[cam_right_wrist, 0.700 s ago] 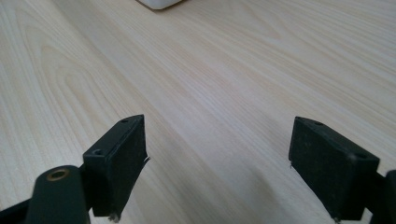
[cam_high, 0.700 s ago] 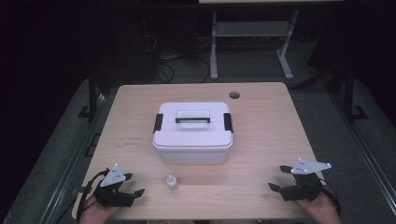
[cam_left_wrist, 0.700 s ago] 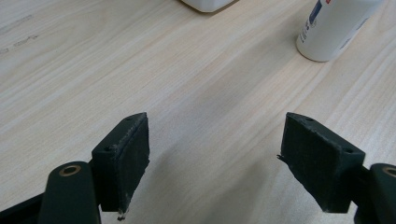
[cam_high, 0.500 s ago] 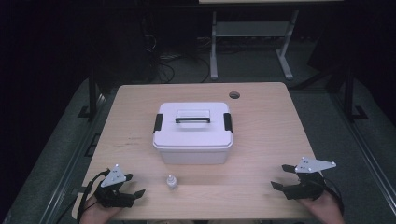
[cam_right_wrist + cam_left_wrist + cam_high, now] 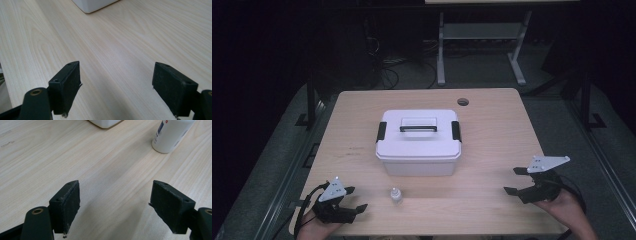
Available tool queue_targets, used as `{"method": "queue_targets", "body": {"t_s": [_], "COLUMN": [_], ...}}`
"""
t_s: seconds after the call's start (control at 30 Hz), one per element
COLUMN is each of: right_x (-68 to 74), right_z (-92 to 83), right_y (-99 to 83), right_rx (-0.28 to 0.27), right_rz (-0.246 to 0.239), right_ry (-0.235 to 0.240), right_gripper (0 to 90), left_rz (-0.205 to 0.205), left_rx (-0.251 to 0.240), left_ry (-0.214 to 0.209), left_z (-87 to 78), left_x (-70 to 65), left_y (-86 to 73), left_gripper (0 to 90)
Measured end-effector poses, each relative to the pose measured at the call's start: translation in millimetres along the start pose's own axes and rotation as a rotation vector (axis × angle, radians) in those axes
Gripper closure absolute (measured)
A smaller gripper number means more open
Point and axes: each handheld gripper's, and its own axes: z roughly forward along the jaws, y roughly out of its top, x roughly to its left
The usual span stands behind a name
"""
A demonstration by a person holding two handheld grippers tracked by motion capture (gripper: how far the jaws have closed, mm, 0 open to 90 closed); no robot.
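Resting at the near left corner of the wooden surface [image 5: 492, 125], left claw [image 5: 354, 204] spread wide, gripping nothing; small white bottle [image 5: 396, 195] standing upright just right of it, before the closed white storage box [image 5: 418, 142]; right claw [image 5: 513, 181] gaping empty near the right edge.

light: table [image 5: 492, 125] bright, surroundings dark | shadows: soft | focus: sharp, gripper views slightly soft
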Motion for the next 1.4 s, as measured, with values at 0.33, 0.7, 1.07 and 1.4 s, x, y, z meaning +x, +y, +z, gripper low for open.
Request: {"method": "queue_targets", "body": {"t_s": [0.33,0.7,1.07,1.4], "right_x": [-12.8,-19.4,-24.8,-28.5], "right_z": [-3.7,-11.5,-13.3,-11.2], "right_y": [19.9,46.1,69.6,92.5], "right_rx": [0.072,0.121,0.147,0.166], "right_rz": [-0.058,-0.116,-0.154,-0.190], "right_ry": [0.020,0.044,0.069,0.089], "right_gripper": [21.7,21.9,24.9,25.1], "left_rz": [0.014,0.017,0.020,0.020], "left_rx": [0.005,0.006,0.006,0.004], "left_ry": [-0.010,-0.017,-0.018,-0.021], "left_z": [1.5,1.8,1.4,0.1], "left_x": [-0.7,-1.5,-2.0,-0.4], "left_y": [0.5,1.1,1.1,0.1], "left_gripper": [23.6,23.6,23.6,23.6]}}
